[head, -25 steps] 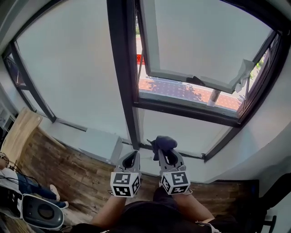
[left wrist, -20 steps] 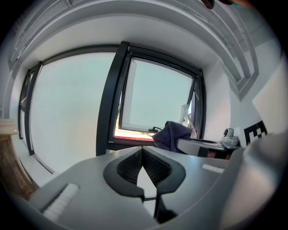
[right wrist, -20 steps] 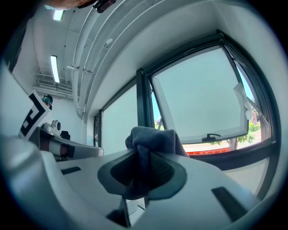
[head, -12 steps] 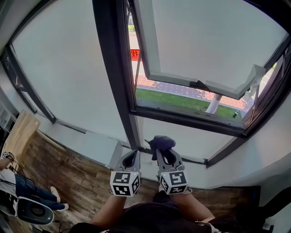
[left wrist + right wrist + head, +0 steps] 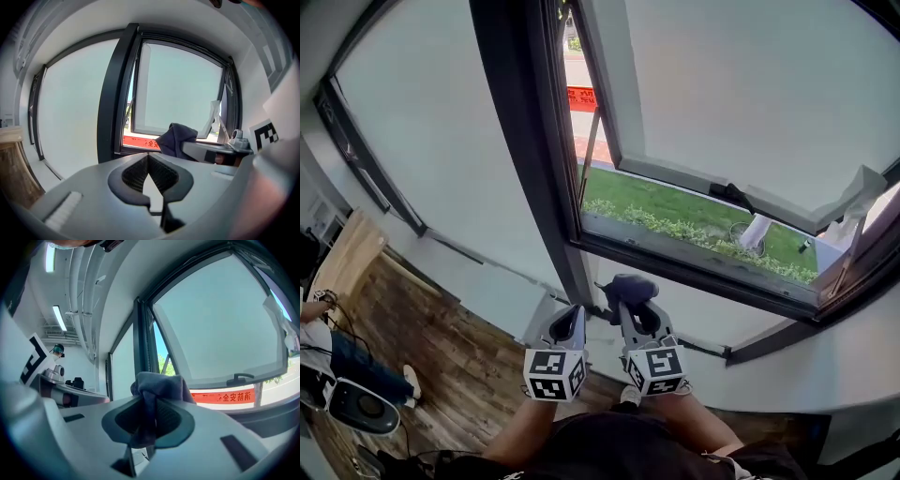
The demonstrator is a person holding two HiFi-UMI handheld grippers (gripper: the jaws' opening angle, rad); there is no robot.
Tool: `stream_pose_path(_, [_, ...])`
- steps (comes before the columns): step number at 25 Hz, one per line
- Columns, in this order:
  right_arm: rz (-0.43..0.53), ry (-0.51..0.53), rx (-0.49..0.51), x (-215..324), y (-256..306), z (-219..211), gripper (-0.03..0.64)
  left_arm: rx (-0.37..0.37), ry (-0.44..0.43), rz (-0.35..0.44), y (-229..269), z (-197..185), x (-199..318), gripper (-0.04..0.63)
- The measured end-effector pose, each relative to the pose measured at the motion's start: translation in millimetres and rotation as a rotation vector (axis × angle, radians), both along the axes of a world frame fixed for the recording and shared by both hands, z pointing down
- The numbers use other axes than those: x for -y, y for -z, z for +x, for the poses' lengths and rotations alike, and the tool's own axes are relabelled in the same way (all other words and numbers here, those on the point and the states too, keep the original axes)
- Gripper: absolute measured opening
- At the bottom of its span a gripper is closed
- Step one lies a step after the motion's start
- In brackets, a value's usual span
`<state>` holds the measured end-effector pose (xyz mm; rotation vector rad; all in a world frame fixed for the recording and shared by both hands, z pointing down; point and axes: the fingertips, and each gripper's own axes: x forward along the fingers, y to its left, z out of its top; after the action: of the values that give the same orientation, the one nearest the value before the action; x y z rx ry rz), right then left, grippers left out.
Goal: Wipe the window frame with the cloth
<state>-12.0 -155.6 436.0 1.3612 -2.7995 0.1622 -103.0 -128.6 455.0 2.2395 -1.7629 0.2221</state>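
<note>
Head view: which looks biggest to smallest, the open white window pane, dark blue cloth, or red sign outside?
1. open white window pane
2. dark blue cloth, near the camera
3. red sign, far outside

Daylight pours in from the far side through the white panes [image 5: 431, 141], which glow evenly with no detail. The open gap shows sunlit grass [image 5: 675, 211], bright and sharp. Against this the window frame [image 5: 534, 159] reads almost black. The wooden floor [image 5: 441, 347] at near left is dimmer. All views bow straight lines near the edges, and the gripper views darken at the corners. There the left gripper [image 5: 148, 156] and right gripper [image 5: 149, 404] loom soft; the cloth [image 5: 159, 380] is shadowed. A ceiling light [image 5: 60, 318] glares.
</note>
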Motion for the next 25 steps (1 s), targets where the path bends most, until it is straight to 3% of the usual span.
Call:
stream_pose_path(6, [-0.053, 0.083, 0.005, 33.6, -9.2, 2.9, 0.057, 0.010, 0.073, -0.026, -3.1, 6.2, 28.8, 0.008])
stream_pose_path(10, [-0.069, 0.105, 0.005, 54.5, -13.0, 3.8, 0.058, 0.024, 0.073, -0.028, -4.7, 14.9, 42.5, 0.008])
stream_pose_path(20, [-0.107, 0.081, -0.002, 79.4, -25.6, -17.5, 0.057, -0.002, 0.080, -0.052, -15.8, -8.7, 59.7, 0.008])
stream_pose_path(25, [-0.105, 0.026, -0.015, 95.8, -25.4, -40.7, 0.057, 0.012, 0.025, 0.003, 0.2, -28.9, 81.2, 0.008])
